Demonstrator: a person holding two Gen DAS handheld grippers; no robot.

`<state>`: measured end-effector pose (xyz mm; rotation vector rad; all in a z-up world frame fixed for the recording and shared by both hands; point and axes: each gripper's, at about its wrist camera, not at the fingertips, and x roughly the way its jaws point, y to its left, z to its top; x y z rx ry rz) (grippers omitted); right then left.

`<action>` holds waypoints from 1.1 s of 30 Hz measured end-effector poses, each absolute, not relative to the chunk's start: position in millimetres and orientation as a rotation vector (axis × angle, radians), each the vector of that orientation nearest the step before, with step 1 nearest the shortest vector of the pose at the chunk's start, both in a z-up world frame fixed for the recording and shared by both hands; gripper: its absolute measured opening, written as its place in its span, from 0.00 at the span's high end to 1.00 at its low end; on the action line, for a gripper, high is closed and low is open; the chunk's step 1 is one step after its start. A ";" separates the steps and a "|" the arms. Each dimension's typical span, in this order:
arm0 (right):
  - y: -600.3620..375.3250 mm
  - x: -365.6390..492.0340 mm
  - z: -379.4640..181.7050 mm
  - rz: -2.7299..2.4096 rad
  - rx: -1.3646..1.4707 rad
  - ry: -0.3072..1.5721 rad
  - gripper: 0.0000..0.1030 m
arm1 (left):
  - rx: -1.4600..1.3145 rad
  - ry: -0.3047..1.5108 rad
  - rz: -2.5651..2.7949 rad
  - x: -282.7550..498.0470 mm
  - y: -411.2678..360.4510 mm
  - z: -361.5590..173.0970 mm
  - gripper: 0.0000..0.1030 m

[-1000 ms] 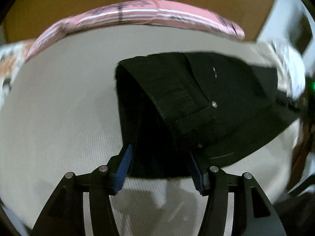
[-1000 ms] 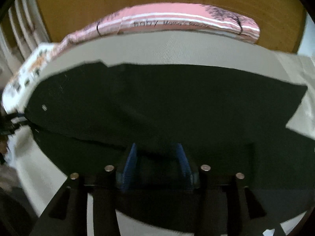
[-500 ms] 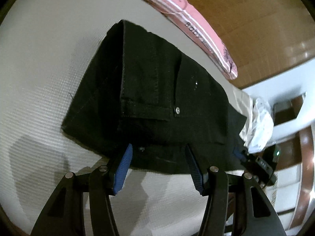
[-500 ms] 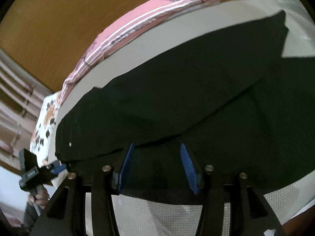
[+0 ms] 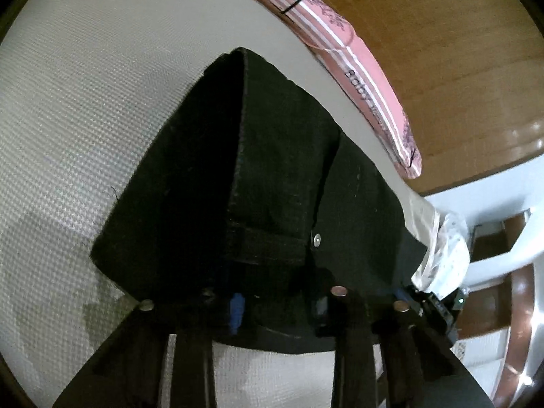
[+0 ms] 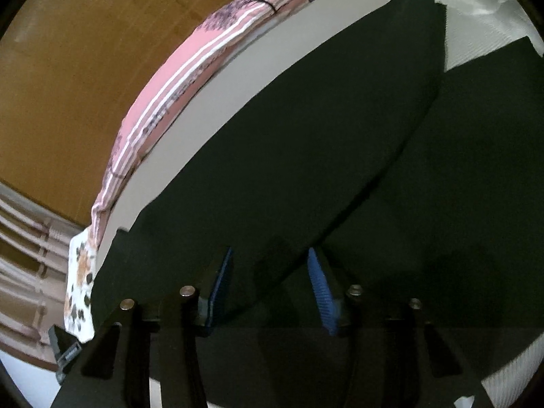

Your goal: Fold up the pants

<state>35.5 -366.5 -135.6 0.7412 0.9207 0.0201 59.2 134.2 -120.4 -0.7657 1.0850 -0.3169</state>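
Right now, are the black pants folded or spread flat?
Folded: the black pants lie doubled leg-over-leg on the bed, seam edge and waistband stacked.

free: bare bed (image 5: 85,108) left of pants (image 5: 272,170) | blocked: pink pillow (image 5: 370,81) along far edge; white bag (image 5: 448,255) at pants' right

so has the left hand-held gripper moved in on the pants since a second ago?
Yes. The left hand-held gripper is closing over the near edge of the black pants, and has rolled against the pink pillow.

White textured bed (image 5: 85,108), black pants (image 5: 278,176) and pink pillow (image 5: 360,68) on top
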 end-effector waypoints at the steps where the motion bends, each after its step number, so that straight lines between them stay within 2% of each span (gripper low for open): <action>1: -369.8 37.6 -136.6 0.013 0.755 0.910 0.66 | -0.766 1.079 -0.306 59.8 136.2 -119.1 0.77; 2: -373.6 39.7 -137.6 0.002 0.764 0.903 0.72 | -0.759 1.078 -0.302 60.9 137.3 -118.3 0.77; 7: -393.2 46.7 -143.2 -0.041 0.820 0.875 0.87 | -0.729 1.085 -0.305 66.6 139.8 -113.4 0.79; 13: -397.6 44.5 -132.9 -0.069 0.788 0.862 0.93 | -0.608 1.130 -0.308 72.1 135.0 -112.2 0.80; 17: -384.0 21.5 -105.1 -0.102 0.641 0.863 0.94 | -0.479 1.137 -0.333 72.6 129.3 -104.1 0.80; 22: -370.3 -13.4 -95.8 -0.120 0.545 0.888 0.94 | -0.332 1.158 -0.363 70.5 126.6 -100.4 0.80; 33: -367.6 -39.3 -137.5 -0.156 0.578 1.048 0.94 | -0.104 1.170 -0.392 54.6 118.1 -105.4 0.80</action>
